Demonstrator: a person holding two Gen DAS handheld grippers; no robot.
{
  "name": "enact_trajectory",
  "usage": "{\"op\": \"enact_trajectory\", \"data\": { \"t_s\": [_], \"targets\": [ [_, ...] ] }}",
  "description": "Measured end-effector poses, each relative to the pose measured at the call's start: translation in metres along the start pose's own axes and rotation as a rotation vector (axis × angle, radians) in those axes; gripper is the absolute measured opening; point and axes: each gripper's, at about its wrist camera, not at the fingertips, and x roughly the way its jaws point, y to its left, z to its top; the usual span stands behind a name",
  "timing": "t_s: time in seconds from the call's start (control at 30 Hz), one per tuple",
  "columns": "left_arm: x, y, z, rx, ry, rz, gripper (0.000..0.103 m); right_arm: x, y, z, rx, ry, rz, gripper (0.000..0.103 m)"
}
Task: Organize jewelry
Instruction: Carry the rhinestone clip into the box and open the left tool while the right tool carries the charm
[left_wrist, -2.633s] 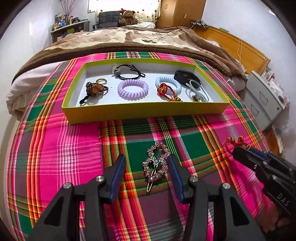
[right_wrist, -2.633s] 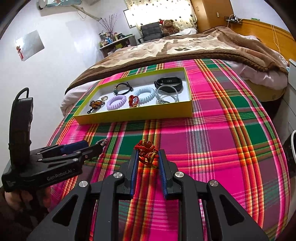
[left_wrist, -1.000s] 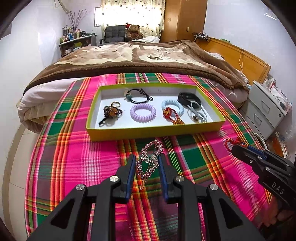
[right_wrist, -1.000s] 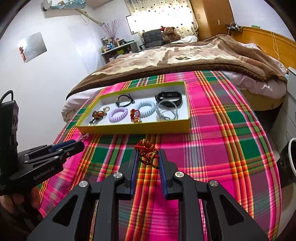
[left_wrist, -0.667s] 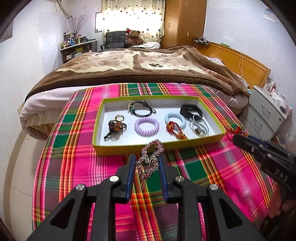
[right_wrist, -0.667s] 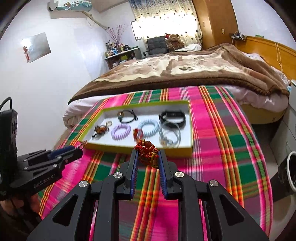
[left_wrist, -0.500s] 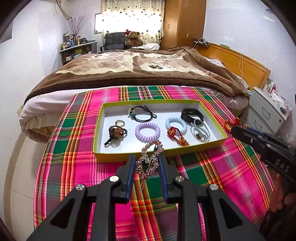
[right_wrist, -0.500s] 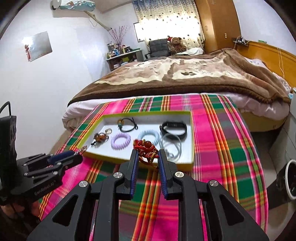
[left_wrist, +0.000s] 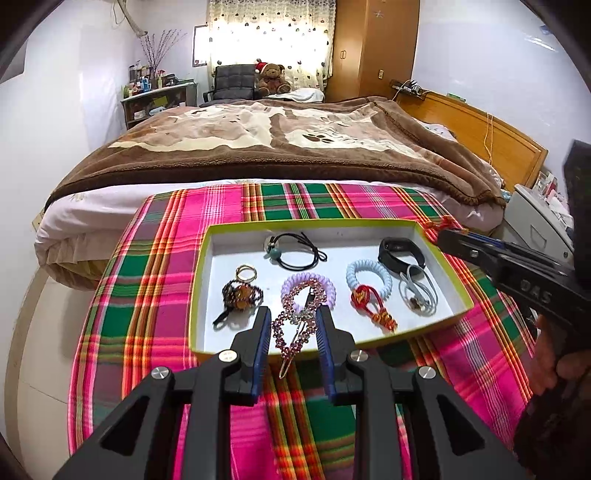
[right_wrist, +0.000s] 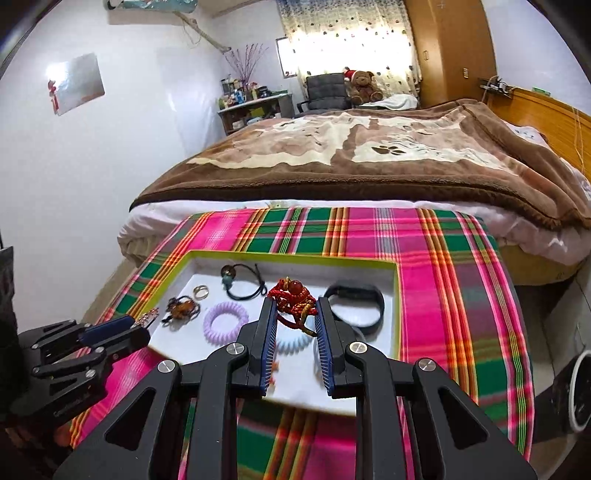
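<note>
A yellow-green tray (left_wrist: 325, 222) with a white floor lies on the plaid cloth. It holds a black hair tie (left_wrist: 295, 251), a beaded charm (left_wrist: 240, 293), a purple coil band (left_wrist: 325, 284), a blue coil band (left_wrist: 365, 271), a red knot (left_wrist: 373, 308), a black wristband (left_wrist: 399, 251) and a white ring (left_wrist: 417, 291). My left gripper (left_wrist: 293, 328) is shut on a rhinestone hair clip (left_wrist: 295, 321) above the tray's near edge. My right gripper (right_wrist: 293, 321) is shut on a red knotted charm (right_wrist: 293, 299) above the tray (right_wrist: 397, 295).
The plaid cloth (left_wrist: 155, 295) covers the foot of a bed with a brown blanket (left_wrist: 277, 147). A grey drawer unit (left_wrist: 535, 221) stands to the right of the bed. The bed's left edge drops to the floor.
Both grippers have lifted and moved forward with their items, from above the cloth to above the tray. The left gripper shut on the hair clip earlier.
</note>
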Motion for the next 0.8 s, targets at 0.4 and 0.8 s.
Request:
{"op": "enact_trajectory", "data": {
  "t_s": [0.4, 0.8],
  "targets": [
    [0.044, 0.007, 0.001, -0.017, 0.084, 0.01, 0.026, 0.071, -0.001, 0.017, -0.05, 0.132, 0.01, 0.022],
    [0.061, 0.013, -0.006, -0.044, 0.137, 0.017, 0.026, 0.106, 0.007, 0.014, -0.095, 0.233, -0.017, 0.022]
  ]
}}
